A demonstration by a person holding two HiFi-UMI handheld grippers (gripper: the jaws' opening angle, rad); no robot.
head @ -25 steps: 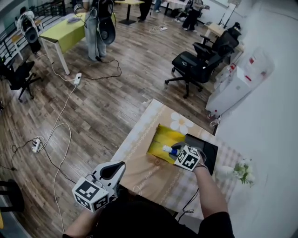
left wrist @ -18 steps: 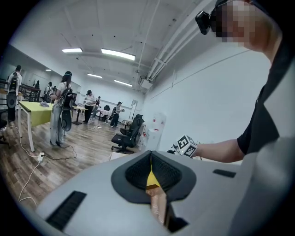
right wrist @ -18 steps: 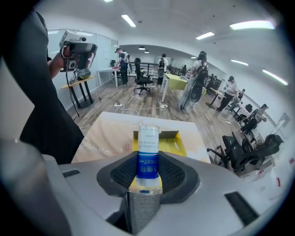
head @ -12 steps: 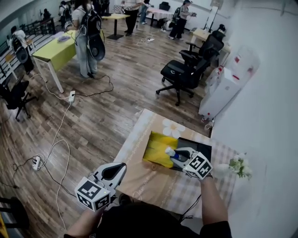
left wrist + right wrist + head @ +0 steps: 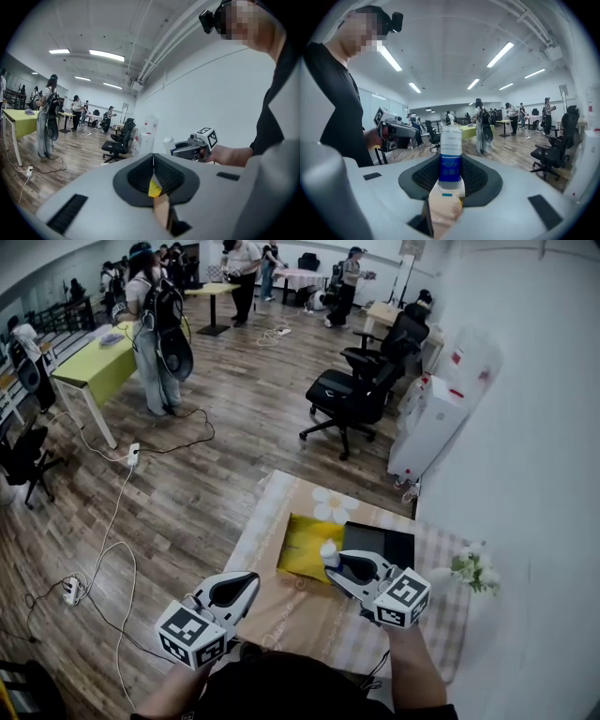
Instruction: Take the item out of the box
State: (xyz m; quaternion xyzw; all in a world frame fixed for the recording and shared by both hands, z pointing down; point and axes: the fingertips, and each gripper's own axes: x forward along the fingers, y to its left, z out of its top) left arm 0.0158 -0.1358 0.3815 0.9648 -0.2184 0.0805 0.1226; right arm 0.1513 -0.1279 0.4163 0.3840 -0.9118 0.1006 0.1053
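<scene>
Raised: R gripper (image 5: 339, 566) w/ cylindrical plastic bottle (image 5: 451, 154).

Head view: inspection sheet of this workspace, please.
Surface: table under a patterned cloth.
Job's things: bottle held in the air near the open yellow box; black panel beside the box.
Clutter: flowers at the table's right edge.
Grippers: right gripper fingers shut on the bottle; left gripper shut, empty.
Cables: cable and power strip on the floor.
Surroundings: office chair; people standing behind.
</scene>
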